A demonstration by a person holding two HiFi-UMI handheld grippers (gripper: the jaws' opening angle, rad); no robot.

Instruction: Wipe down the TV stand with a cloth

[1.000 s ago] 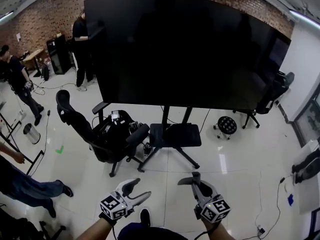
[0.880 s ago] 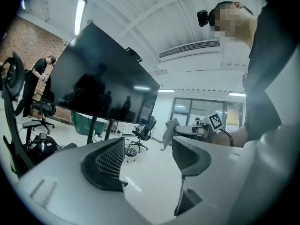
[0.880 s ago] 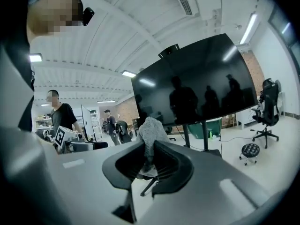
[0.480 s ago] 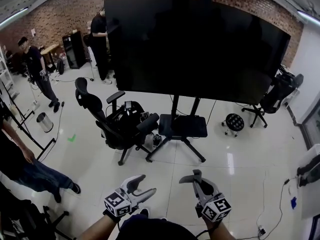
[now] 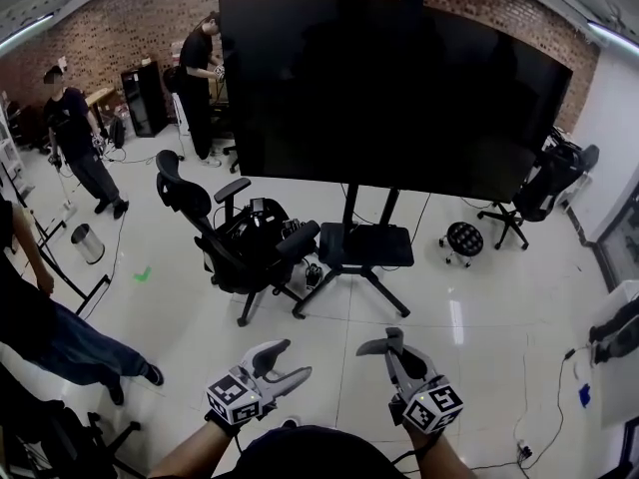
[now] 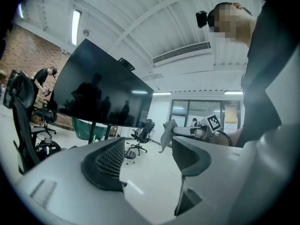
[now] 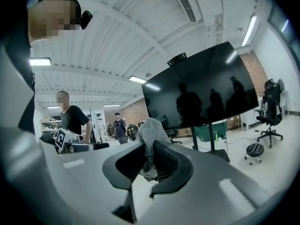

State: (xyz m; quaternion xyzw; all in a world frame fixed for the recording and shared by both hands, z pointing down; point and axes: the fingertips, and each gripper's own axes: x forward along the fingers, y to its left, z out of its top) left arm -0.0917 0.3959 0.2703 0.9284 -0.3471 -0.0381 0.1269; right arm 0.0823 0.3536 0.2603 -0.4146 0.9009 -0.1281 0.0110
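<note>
A big black TV (image 5: 394, 93) stands on a black wheeled TV stand (image 5: 364, 249) in the middle of the room, well ahead of both grippers. My right gripper (image 5: 384, 343) is at the lower middle of the head view, shut on a small grey cloth (image 5: 371, 347). In the right gripper view the cloth (image 7: 149, 131) sticks up between the closed jaws, with the TV (image 7: 206, 86) beyond. My left gripper (image 5: 290, 360) is beside it, open and empty. The left gripper view shows its jaws apart, with the TV (image 6: 101, 90) on the left and the cloth (image 6: 167, 134) to the right.
A black office chair (image 5: 225, 252) loaded with gear stands just left of the stand's base. A round stool (image 5: 459, 242) and another chair (image 5: 544, 188) are to the right. Several people stand at the left, near a small bin (image 5: 87, 242). The floor is glossy white tile.
The head view has swung a little, so the TV and chair sit further right in the picture. Both grippers have risen slightly. The people at the left have shifted.
</note>
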